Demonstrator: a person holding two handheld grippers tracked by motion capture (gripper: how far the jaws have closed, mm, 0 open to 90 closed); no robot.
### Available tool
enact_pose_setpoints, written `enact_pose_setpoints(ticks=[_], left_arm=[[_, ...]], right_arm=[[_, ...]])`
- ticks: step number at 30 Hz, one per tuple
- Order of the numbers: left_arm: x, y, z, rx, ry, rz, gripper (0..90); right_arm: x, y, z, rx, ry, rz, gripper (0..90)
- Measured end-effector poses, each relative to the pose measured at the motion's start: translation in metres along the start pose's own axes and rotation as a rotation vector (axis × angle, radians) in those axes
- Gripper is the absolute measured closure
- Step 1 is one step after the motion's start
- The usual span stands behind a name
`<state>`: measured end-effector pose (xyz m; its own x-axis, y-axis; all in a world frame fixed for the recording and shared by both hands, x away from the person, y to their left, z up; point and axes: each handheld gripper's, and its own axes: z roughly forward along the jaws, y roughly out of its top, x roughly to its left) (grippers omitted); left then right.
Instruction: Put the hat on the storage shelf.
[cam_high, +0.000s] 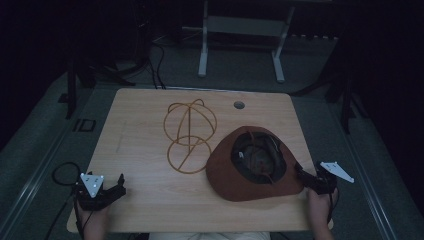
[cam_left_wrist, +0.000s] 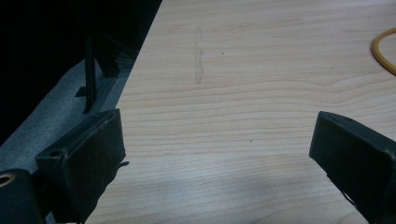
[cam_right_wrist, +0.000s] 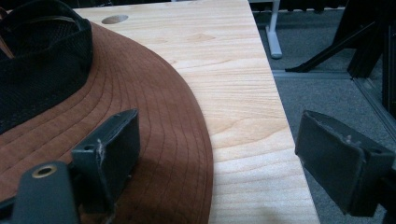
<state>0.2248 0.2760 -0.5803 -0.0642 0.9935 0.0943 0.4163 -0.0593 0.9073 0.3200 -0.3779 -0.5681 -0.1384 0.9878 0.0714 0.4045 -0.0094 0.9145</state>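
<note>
A brown wide-brimmed hat (cam_high: 255, 165) lies upside down on the right half of the wooden table (cam_high: 145, 200), its dark lining facing up. To its left stands a golden wire hat frame (cam_high: 190, 132), a dome of hoops on a ring base. My right gripper (cam_high: 302, 175) is at the hat's near right brim. In the right gripper view it (cam_right_wrist: 219, 130) is open, its left jaw over the brim of the hat (cam_right_wrist: 140, 116) and its right jaw past the table edge. My left gripper (cam_high: 120, 186) rests near the front left corner, open (cam_left_wrist: 218, 128) over bare wood.
A round cable hole (cam_high: 239, 105) sits near the table's back edge. A white desk frame (cam_high: 240, 45) stands on the grey floor behind. A black cable (cam_high: 62, 172) loops on the floor at the left. The wire ring's edge (cam_left_wrist: 385, 51) shows in the left gripper view.
</note>
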Motion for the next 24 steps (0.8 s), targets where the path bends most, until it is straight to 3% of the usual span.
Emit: enact_pose_setpoints(ticks=[11, 19, 20, 24], left_arm=[[0.0, 0.0, -0.001, -0.003, 0.009, -0.009, 4.0], [0.0, 0.0, 0.0, 0.002, 0.009, -0.013, 4.0], [0.0, 0.0, -0.001, 0.002, 0.009, -0.013, 4.0], [0.001, -0.001, -0.001, 0.004, 0.011, -0.015, 4.0]], right_arm=[[0.001, 0.006, -0.002, -0.001, 0.012, 0.001, 13.9], [0.007, 0.039, -0.011, 0.018, 0.039, -0.021, 13.9], [0.009, 0.051, -0.013, 0.025, 0.052, -0.045, 13.9], [0.013, 0.068, -0.014, 0.029, 0.094, -0.058, 13.9]])
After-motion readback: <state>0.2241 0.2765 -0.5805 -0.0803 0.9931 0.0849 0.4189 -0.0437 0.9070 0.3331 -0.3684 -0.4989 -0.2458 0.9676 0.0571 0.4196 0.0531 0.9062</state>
